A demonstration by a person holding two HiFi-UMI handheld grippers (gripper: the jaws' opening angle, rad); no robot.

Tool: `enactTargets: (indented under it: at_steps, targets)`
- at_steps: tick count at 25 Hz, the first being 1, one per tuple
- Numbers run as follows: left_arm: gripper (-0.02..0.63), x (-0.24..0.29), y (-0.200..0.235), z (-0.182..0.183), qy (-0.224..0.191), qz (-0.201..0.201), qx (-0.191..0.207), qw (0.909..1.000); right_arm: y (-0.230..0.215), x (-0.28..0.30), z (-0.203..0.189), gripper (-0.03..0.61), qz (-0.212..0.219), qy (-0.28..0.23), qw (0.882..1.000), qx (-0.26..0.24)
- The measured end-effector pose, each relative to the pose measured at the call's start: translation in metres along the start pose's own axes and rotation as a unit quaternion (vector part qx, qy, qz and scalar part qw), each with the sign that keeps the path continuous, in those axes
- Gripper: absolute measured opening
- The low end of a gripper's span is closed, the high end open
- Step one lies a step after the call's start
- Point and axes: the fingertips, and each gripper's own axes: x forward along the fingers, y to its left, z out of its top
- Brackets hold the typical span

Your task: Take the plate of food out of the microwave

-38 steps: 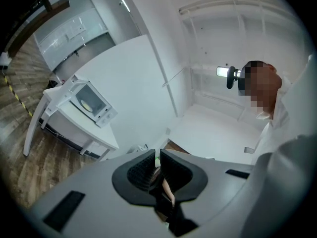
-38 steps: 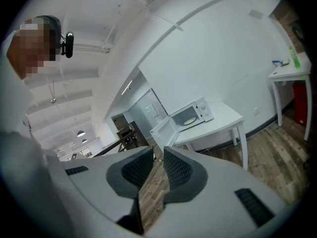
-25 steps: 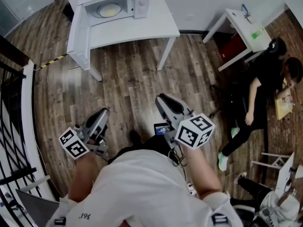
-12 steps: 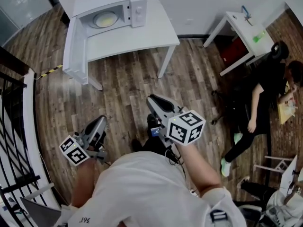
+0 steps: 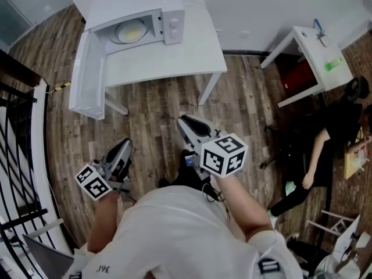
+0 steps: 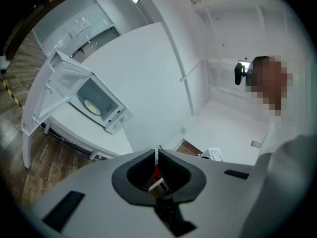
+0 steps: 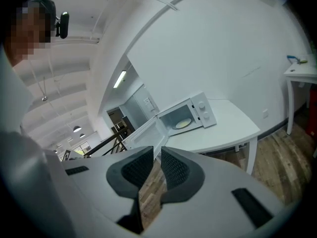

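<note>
Since the earlier frames the person has walked nearer to the table [image 5: 186, 51]. In the head view the microwave [image 5: 165, 17] now looks larger and sits a little lower. The right gripper [image 5: 183, 121] has moved from the middle right toward the centre, just in front of the front edge of the tabletop. The left gripper [image 5: 126, 144] has stayed at the lower left. The seated person at the right has slid toward the right edge of the picture.

The microwave stands at the back left corner of the tabletop. Its door [image 5: 87, 80] is swung fully open and hangs out past the left edge. The plate [image 5: 129, 34], with pale yellow food on it, still lies inside the cavity, so nothing is taken out yet.

The left gripper has its jaws pressed together with nothing between them. The right gripper keeps a narrow gap between its jaws, also empty, and it points toward the open cavity.

I think there are two risks. The open door stands on the left gripper's side, so a careless reach could knock it. Also the plate is shallow: if it is pinched at one rim only, it may tilt and the food may slide off, or the plate may catch on the cavity's lip while it comes out. The left jaws must open first.
</note>
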Motion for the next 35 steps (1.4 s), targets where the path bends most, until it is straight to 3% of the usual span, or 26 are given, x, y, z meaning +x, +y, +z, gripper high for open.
enactTargets:
  at_steps: [7, 18, 24, 35]
  targets:
    - [0.009, 0.053, 0.010, 0.018, -0.011, 0.029, 0.003, 0.9995, -0.045, 0.017, 0.034, 0.048, 0.018, 0.021, 1.000, -0.001]
    - [0.009, 0.098, 0.028, 0.033, -0.036, 0.058, 0.013, 0.9976, -0.083, 0.042, 0.055, 0.048, 0.037, 0.039, 0.999, -0.009]
    - [0.009, 0.116, 0.052, 0.041, -0.030, 0.074, 0.021, 0.9966, -0.096, 0.064, 0.056, 0.048, 0.027, 0.054, 0.998, -0.004]
    - [0.009, 0.160, 0.136, 0.097, -0.009, 0.079, 0.048, 0.9957, -0.113, 0.148, 0.078, 0.048, -0.020, 0.060, 0.998, -0.013]
